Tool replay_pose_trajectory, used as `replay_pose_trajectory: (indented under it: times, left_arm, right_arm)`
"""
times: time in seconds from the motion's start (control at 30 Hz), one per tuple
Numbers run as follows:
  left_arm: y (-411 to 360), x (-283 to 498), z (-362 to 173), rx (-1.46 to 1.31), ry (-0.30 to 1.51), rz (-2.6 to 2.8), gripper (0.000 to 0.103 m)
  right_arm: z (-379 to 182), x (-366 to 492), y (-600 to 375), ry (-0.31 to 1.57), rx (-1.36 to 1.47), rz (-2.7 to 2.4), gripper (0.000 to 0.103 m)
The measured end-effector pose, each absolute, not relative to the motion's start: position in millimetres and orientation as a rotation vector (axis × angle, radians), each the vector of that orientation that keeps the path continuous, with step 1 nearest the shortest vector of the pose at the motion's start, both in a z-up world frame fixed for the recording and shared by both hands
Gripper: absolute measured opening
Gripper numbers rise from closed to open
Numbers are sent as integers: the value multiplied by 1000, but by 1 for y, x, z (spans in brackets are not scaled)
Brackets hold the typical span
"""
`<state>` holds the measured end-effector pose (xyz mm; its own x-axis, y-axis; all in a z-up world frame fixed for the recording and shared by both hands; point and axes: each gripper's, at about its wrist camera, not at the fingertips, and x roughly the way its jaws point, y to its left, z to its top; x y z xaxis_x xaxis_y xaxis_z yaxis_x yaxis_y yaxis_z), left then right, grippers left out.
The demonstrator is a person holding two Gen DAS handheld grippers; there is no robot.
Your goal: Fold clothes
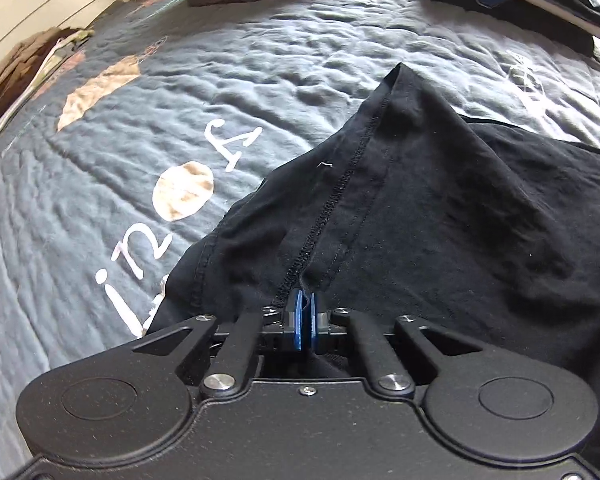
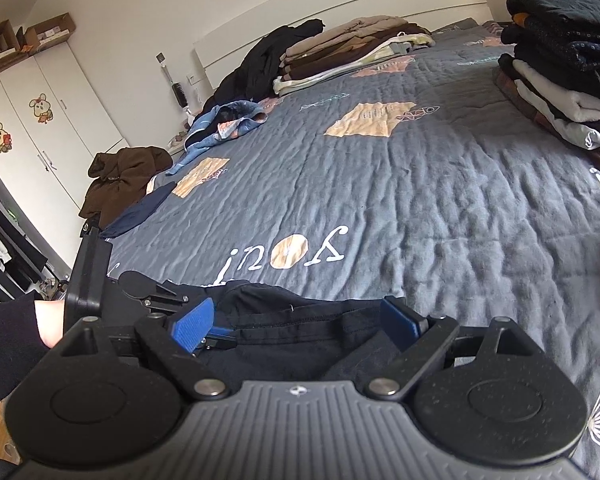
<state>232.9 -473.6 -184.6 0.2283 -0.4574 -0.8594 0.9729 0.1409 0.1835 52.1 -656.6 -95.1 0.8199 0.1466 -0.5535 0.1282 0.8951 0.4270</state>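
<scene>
Grey quilted bedspread [image 2: 400, 184] covers the bed in front of you, with folded stacks [image 2: 560, 80] of clothes at its far right and more piled by the headboard. Your black garment [image 1: 440, 208] lies rumpled at the near edge, its overlocked seam running up to a raised corner. Your left gripper [image 1: 305, 320] is pinched tight on that seam, while your right gripper [image 2: 296, 326] is spread wide over the cloth, gripping nothing.
</scene>
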Motion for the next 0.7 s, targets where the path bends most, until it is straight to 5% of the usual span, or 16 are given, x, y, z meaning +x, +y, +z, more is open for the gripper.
replay_pose_trajectory:
  times: [0.37,0.5,0.7]
  left_arm:
    - [-482,242,-178,872,715,-1101,8]
    - [-488,234,-169,815,717,-1160,45]
    - [-529,216,-162,778,651,-1257,46]
  right_arm:
    - [-91,46,-663,580,490,-3,90]
    - [-90,44,-664,579,486,-1,90]
    - [-88,36,-676,559,514,-26,90]
